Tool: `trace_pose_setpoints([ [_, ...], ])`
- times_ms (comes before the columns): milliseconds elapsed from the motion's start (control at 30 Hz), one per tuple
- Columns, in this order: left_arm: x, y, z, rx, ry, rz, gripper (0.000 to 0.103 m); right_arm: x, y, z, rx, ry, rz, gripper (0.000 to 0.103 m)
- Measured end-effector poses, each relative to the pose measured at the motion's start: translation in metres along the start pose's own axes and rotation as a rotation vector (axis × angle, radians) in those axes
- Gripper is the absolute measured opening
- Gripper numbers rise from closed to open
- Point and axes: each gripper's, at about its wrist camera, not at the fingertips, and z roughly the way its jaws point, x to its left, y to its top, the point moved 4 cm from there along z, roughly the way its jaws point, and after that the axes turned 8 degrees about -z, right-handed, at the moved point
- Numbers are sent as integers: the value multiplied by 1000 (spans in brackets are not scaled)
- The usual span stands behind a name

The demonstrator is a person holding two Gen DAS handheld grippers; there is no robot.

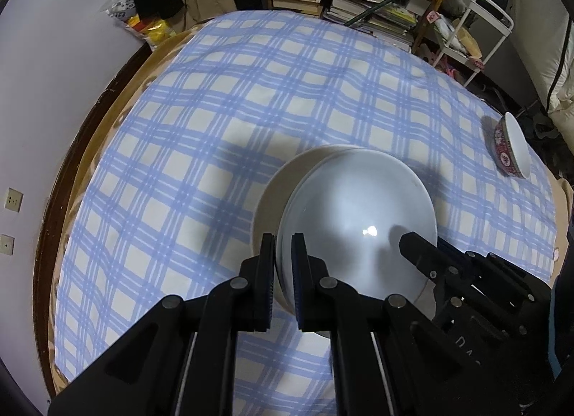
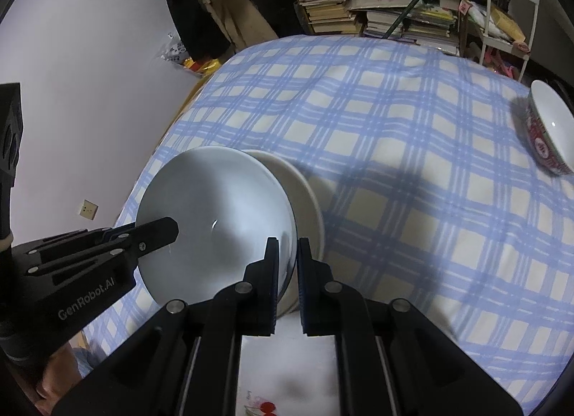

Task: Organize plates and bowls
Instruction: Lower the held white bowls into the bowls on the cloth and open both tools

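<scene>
Left gripper (image 1: 283, 279): pinched on near-left rim of white bowl (image 1: 358, 222), one finger inside the wall, one outside; narrow gap filled by the rim.
Right gripper (image 2: 287, 279): same pinch on the opposite rim of that bowl (image 2: 215, 222); seen from the left view as a black finger (image 1: 416, 251) lying over the right edge.
Why two grips: probably to keep a wide, slick bowl level and stop it swinging on one pinch point.
White bowl: just ahead of both fingertips, held between the two grippers, tilted slightly toward the cameras.
Cream bowl (image 1: 272, 197): directly under and behind the white one, offset to the far side; rim shows as a crescent (image 2: 308, 201). Contact between the two not readable.
Step, judged: nesting white into cream; needs centring before letting go.
Patterned bowl (image 2: 549, 129): well off to the right of both grippers, near the cloth edge, unstacked.
Cloth (image 1: 215, 129): blue check, soft and rumpled; stack may sit unevenly.
Risk, judged: off-centre release could rock or chip the rims.
Remaining, judged: patterned bowl not yet gathered.
</scene>
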Motion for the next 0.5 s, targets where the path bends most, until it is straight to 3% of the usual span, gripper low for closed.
trace_pose_setpoints([
  [500,-1,-10,19,17,28,22,9,0,-4,11,20,-37,-26,11],
])
